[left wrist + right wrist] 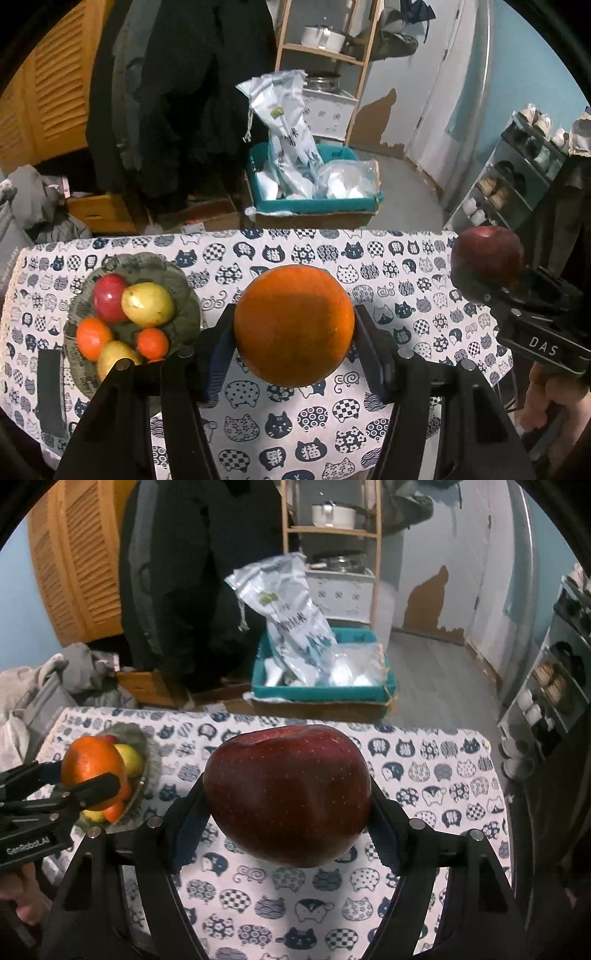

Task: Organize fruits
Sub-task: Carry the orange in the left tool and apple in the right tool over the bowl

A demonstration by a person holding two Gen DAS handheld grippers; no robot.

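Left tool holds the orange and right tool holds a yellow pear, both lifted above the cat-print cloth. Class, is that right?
Not quite. The right tool is shut on a dark red apple, as the right wrist view shows. The left tool does hold the orange above the cat-print cloth.

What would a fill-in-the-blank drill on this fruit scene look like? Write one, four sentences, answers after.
1. The left gripper is shut on the ____.
2. The right gripper holds a dark red ____.
3. The other fruits lie in a green ____ on the cloth.
4. The tablecloth is printed with ____ faces.

Missing words: orange; apple; plate; cat
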